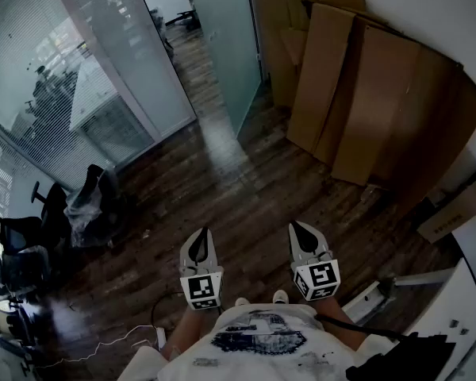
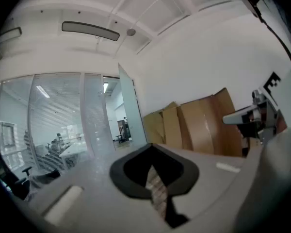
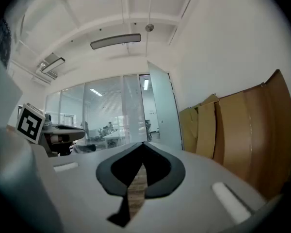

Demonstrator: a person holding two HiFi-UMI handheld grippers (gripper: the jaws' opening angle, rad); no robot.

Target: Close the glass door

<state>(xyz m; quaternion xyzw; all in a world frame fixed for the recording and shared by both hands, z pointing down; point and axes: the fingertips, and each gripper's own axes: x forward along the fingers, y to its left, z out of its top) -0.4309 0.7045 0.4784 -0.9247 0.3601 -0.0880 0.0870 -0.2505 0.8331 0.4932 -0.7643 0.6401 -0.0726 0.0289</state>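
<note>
The frosted glass door (image 1: 222,46) stands open at the far end of the wooden floor, swung inward from the doorway. It also shows in the left gripper view as the door (image 2: 131,110) and in the right gripper view as the door (image 3: 161,108), several steps away. My left gripper (image 1: 204,232) and right gripper (image 1: 295,225) are held side by side in front of the person's body, pointing roughly level toward the door. Both are shut with nothing between the jaws, as the left gripper (image 2: 152,144) and the right gripper (image 3: 143,142) show in their own views.
Large cardboard sheets (image 1: 365,94) lean on the right wall beside the door. A glass partition with blinds (image 1: 79,70) runs along the left. Office chairs (image 1: 24,244) crowd the left edge. A cardboard box (image 1: 456,213) sits at the right, and a thin cable (image 1: 111,344) lies on the floor.
</note>
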